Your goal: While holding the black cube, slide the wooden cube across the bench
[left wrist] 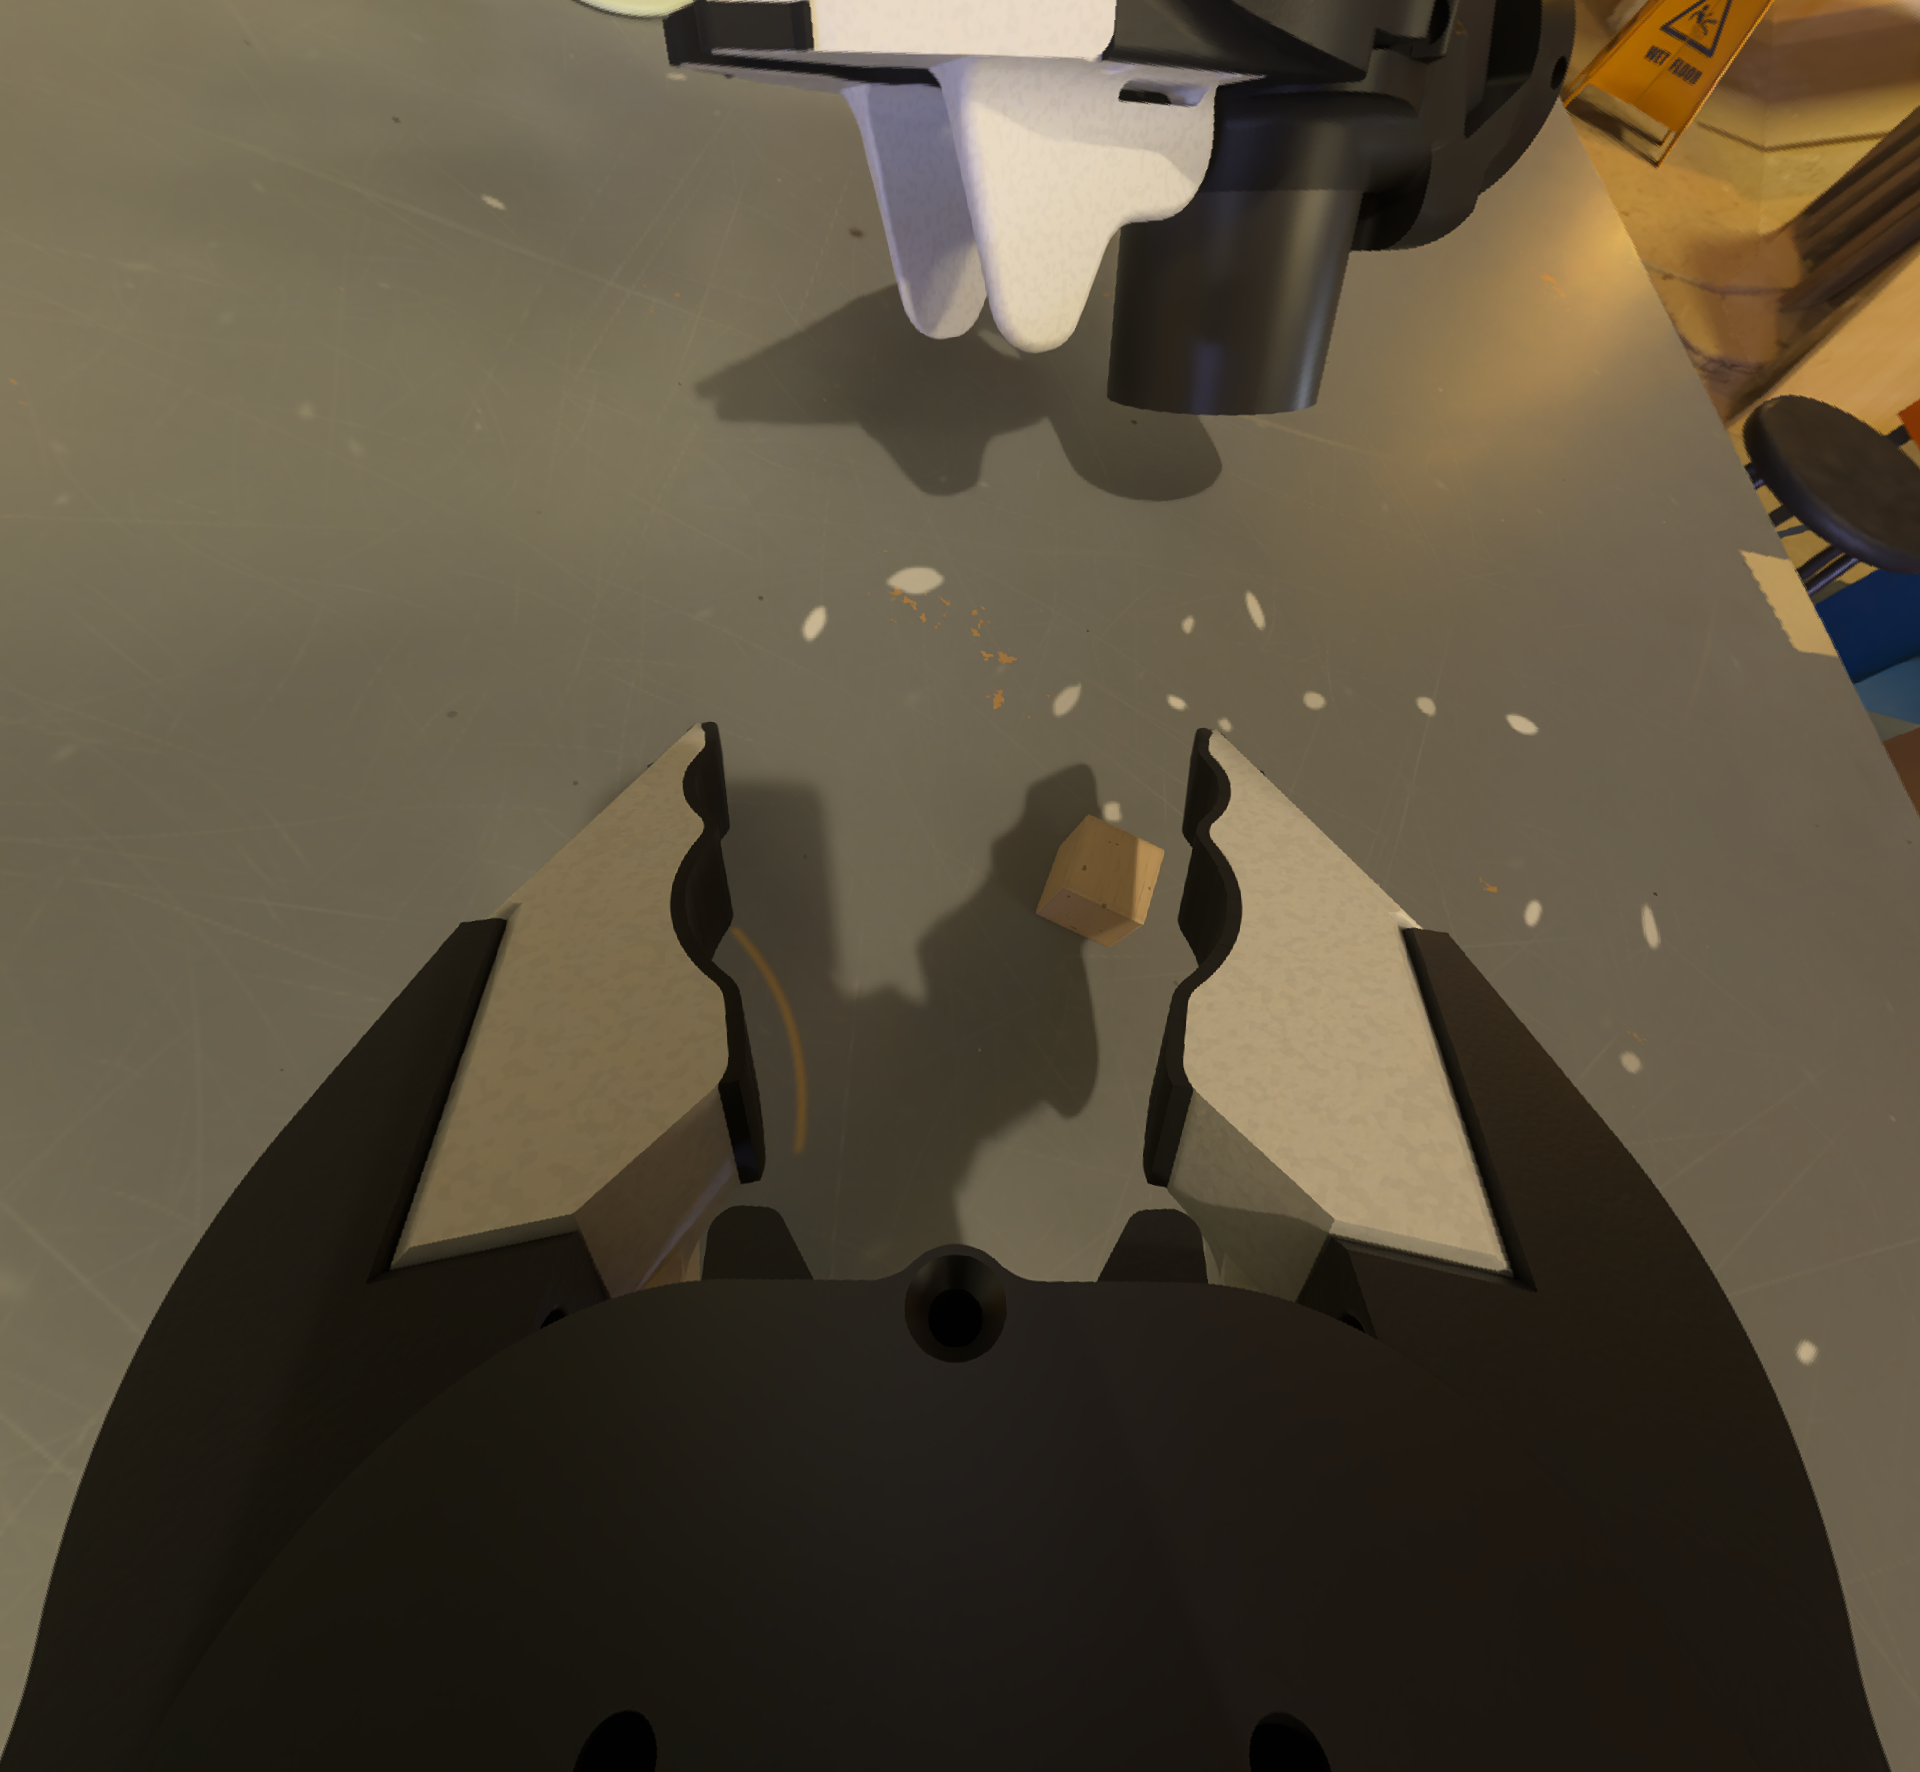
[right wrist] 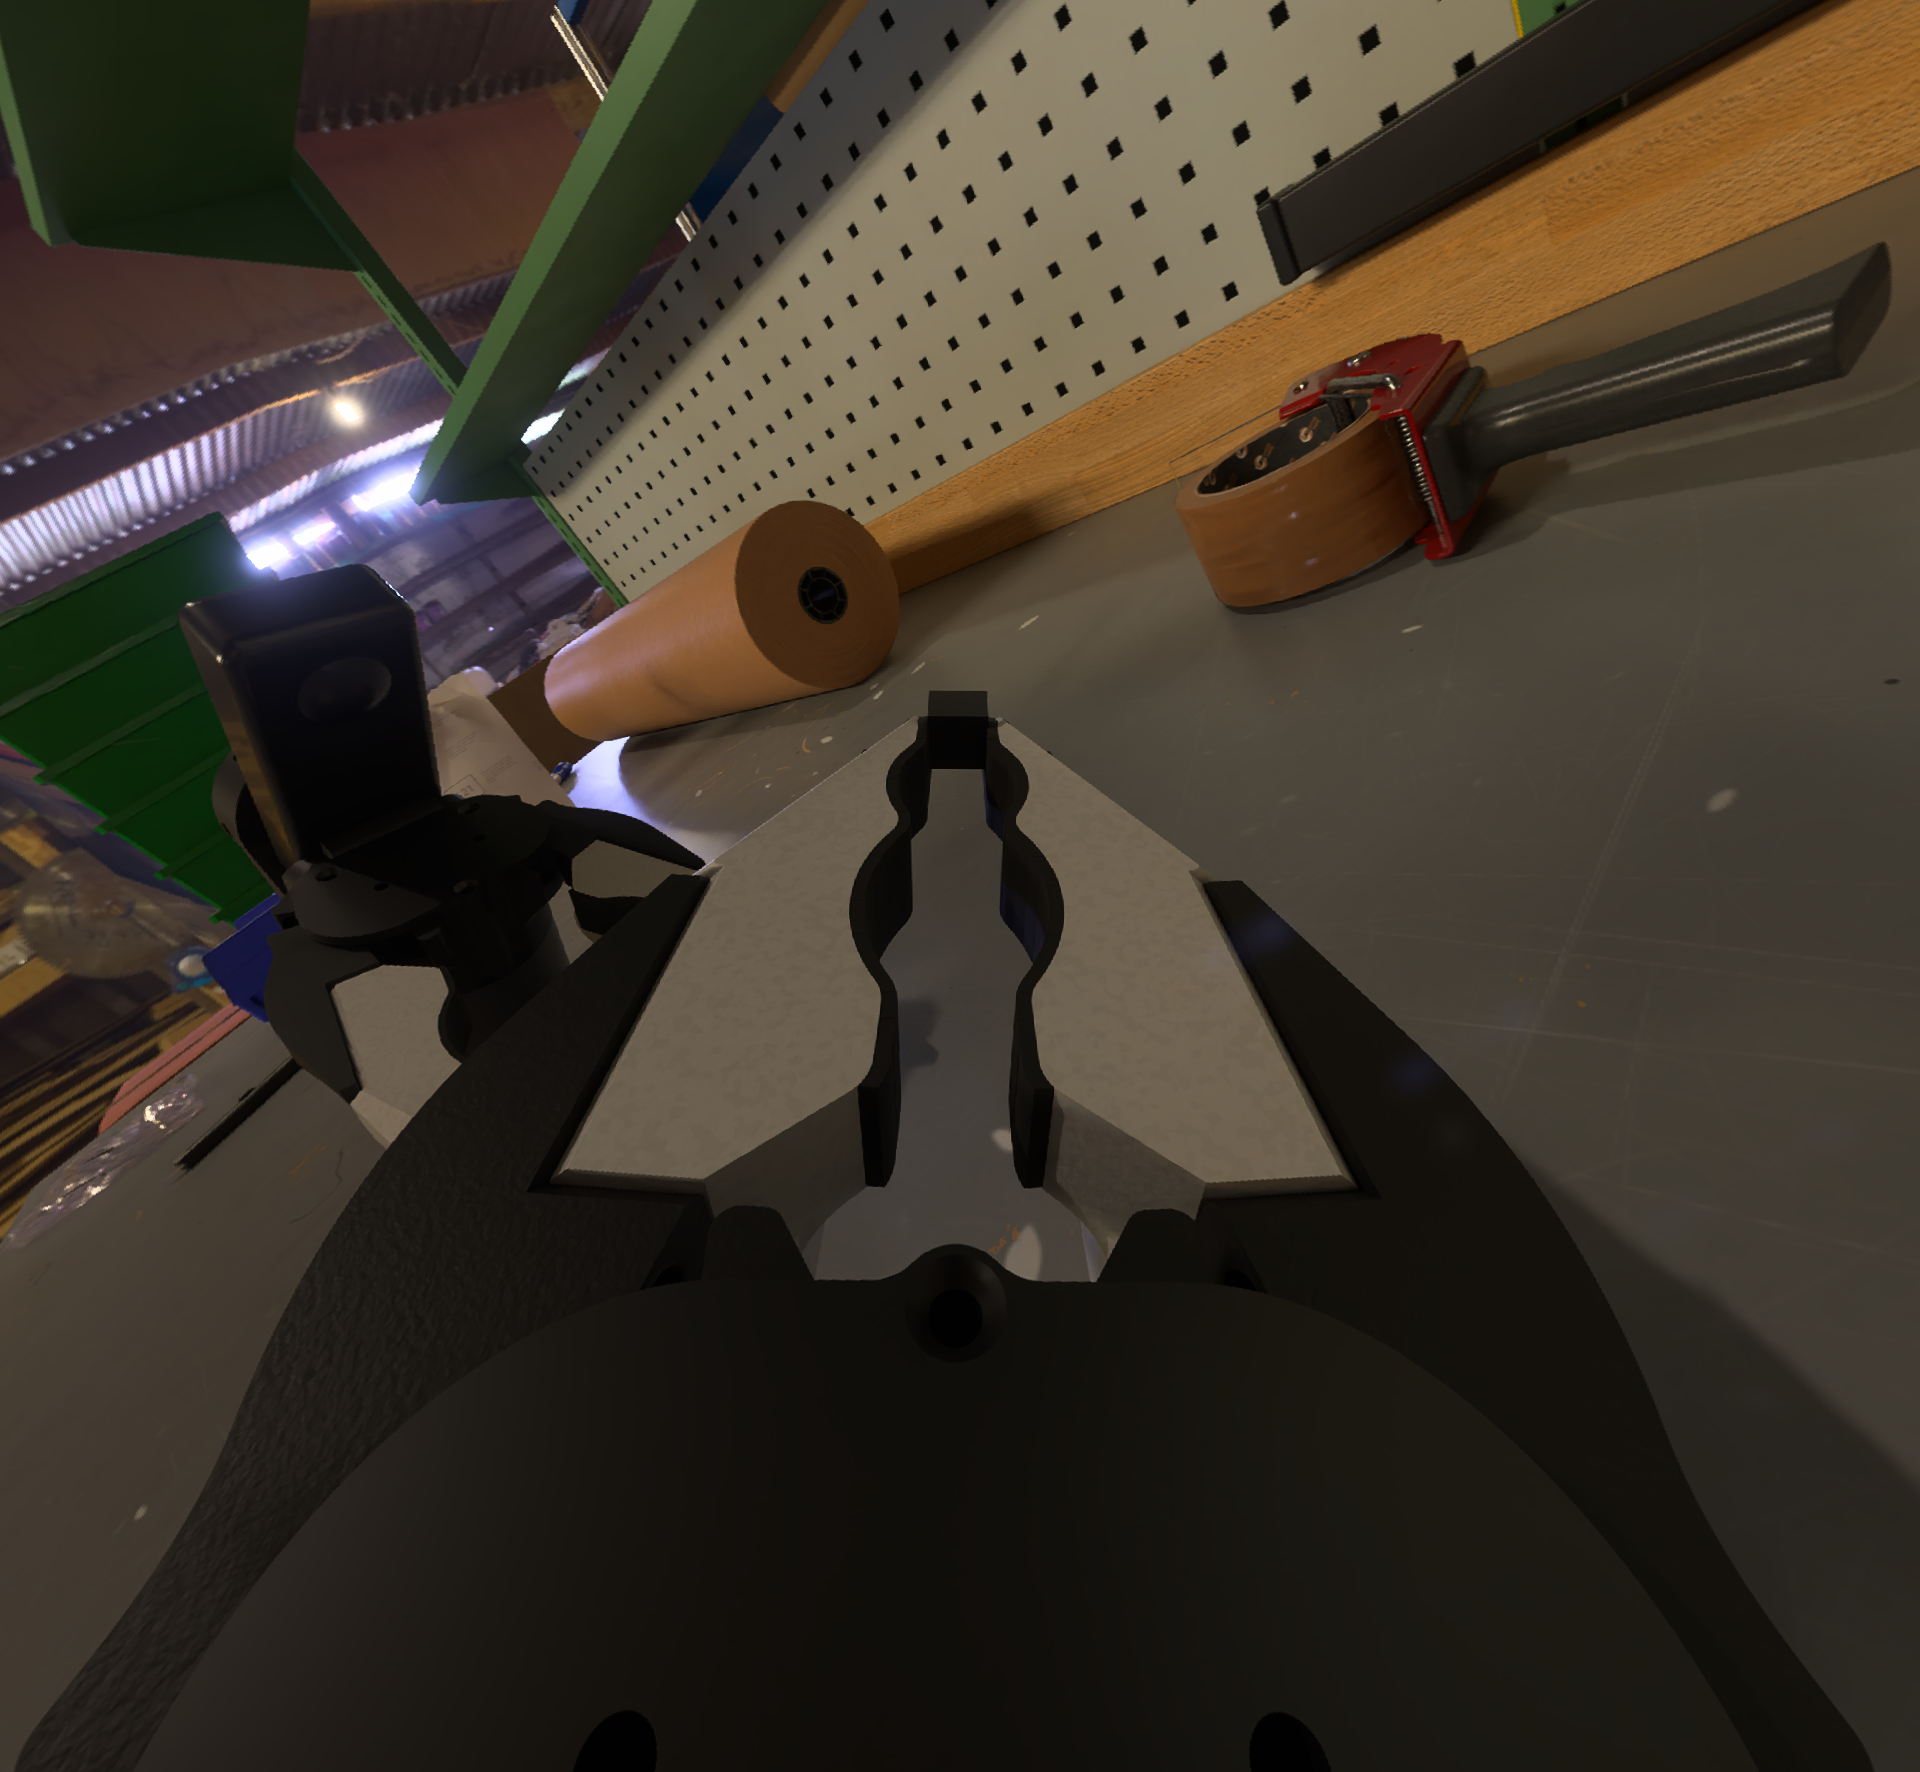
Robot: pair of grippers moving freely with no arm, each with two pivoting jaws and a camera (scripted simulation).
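The wooden cube sits on the grey table between the spread fingers of the left hand-held gripper, which is released and hangs above it; the cube lies much closer to the finger on that gripper's own right side, just beside its scalloped black pad, and well apart from the other finger. It is turned so a corner, not a flat face, points forward, so a push from either finger would probably meet an edge and twist it. The right hand-held gripper is clenched on the black cube, pinched at its very fingertips and held off the table, farther away across the surface. The wooden cube is pale, matte, sharp-edged with faint specks; the table is scuffed, scratched and flecked with pale and orange chips
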